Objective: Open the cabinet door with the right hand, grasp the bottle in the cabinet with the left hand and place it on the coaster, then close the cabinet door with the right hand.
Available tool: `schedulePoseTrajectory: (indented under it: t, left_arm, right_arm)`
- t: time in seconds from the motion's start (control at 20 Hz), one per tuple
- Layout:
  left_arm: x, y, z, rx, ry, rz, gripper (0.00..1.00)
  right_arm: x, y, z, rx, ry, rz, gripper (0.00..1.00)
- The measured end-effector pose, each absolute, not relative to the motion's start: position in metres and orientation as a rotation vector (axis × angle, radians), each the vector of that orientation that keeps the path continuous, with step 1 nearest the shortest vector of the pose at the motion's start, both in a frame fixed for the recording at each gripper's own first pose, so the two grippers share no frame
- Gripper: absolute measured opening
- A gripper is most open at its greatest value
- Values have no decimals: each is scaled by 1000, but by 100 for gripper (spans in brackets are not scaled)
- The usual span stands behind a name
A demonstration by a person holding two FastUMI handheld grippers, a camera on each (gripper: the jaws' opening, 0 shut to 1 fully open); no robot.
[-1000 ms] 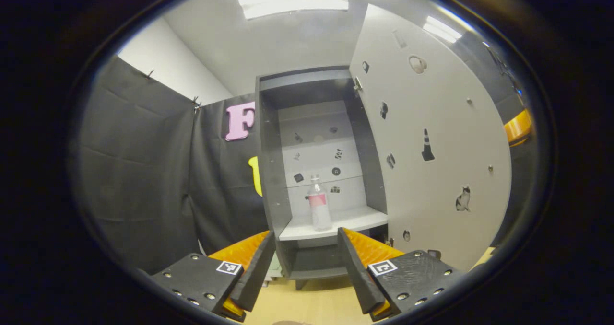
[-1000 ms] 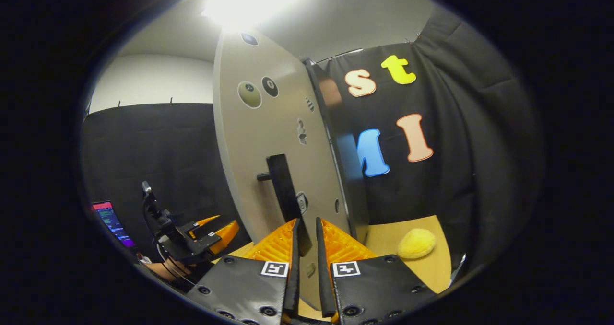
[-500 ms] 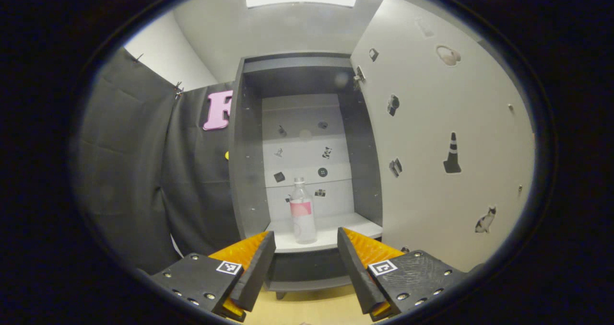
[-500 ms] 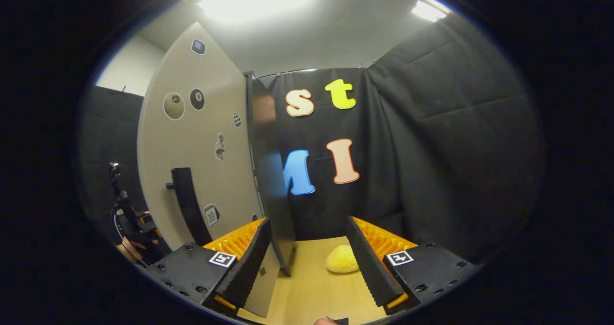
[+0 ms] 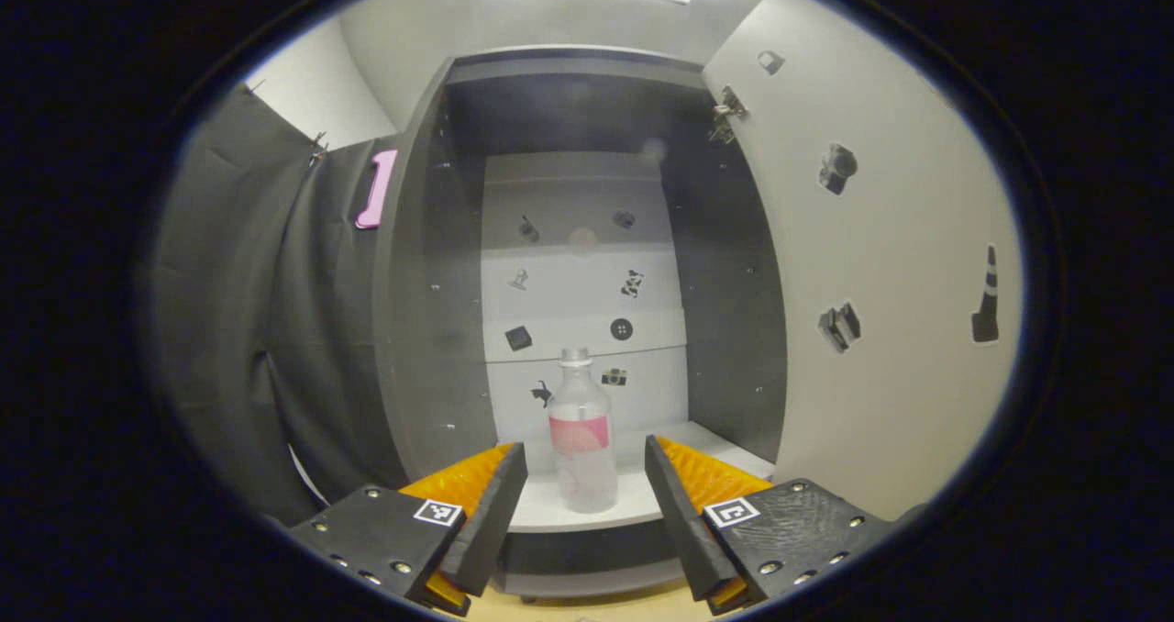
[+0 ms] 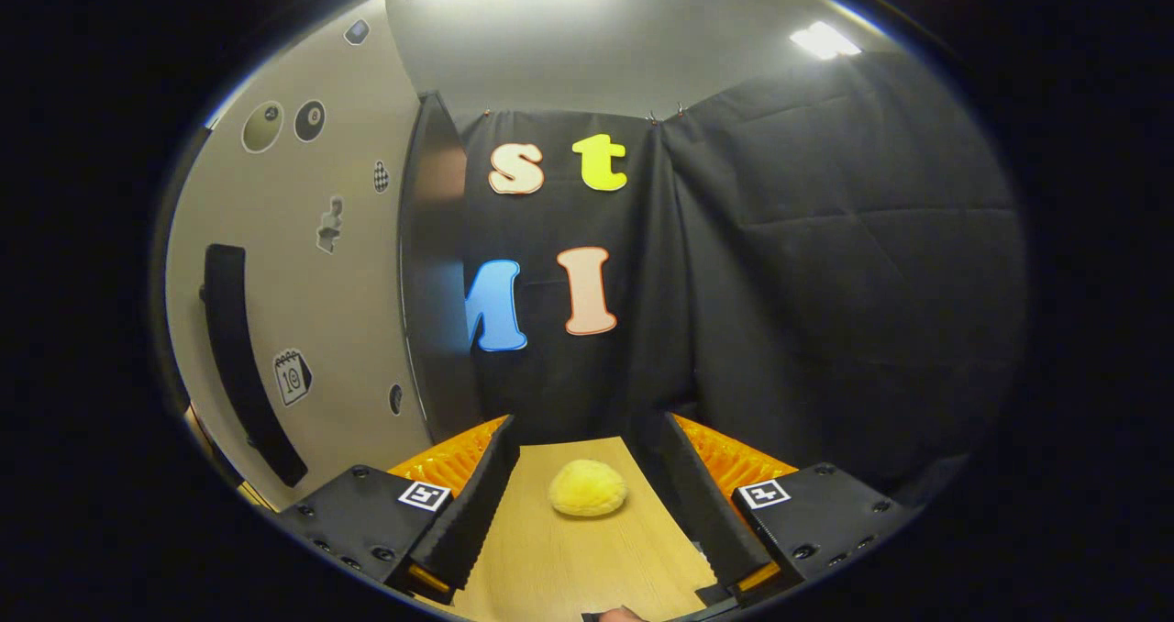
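Note:
In the left gripper view a clear bottle (image 5: 581, 438) with a pink label and white cap stands upright on the white shelf (image 5: 633, 505) inside the dark cabinet (image 5: 431, 264). My left gripper (image 5: 583, 503) is open, its fingers reaching toward the bottle on either side without touching it. The pale cabinet door (image 5: 880, 273) stands swung open to the right. In the right gripper view my right gripper (image 6: 587, 494) is open over the wooden tabletop (image 6: 569, 558), holding nothing. The same door (image 6: 303, 264) with its black handle (image 6: 243, 356) is at the left, apart from the fingers.
A round yellow plush object (image 6: 587, 489) lies on the tabletop between my right fingers, farther off. Black cloth walls close in the booth behind and to the right. A person's fingertip shows at the bottom edge (image 6: 624, 614).
My left gripper has moved closer to the cabinet, so the bottle is larger and between the fingers. My right gripper let go of the door handle, opened, and swung right toward the tabletop.

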State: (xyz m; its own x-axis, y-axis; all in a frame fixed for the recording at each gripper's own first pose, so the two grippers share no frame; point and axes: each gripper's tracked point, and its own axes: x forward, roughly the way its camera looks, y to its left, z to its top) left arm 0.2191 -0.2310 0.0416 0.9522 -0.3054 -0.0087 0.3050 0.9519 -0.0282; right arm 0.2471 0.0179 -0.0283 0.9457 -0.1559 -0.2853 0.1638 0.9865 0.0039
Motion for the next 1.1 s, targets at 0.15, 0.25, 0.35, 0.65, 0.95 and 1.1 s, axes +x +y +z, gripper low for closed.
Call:
schedulePoseTrajectory:
  t: [0.15, 0.25, 0.35, 0.65, 0.95, 1.1]
  left_arm:
    - [250, -236, 31, -22, 17, -320, 78]
    - [266, -239, 25, -15, 26, -318, 80]
    - [280, -242, 16, -28, 43, -327, 78]
    - [315, -249, -8, -43, 75, -347, 77]
    - [336, -254, -20, -42, 78, -344, 77]
    - [332, -249, -22, -46, 82, -338, 71]
  right_arm:
    - [255, 12, -36, 24, 307, -205, 98]
    - [260, 10, -40, 24, 316, -226, 98]
    - [266, 11, -45, 22, 326, -238, 98]
    - [269, 13, -57, 16, 361, -257, 98]
    - [271, 10, -64, 34, 375, -273, 98]
    - [272, 10, -71, 34, 392, -274, 98]
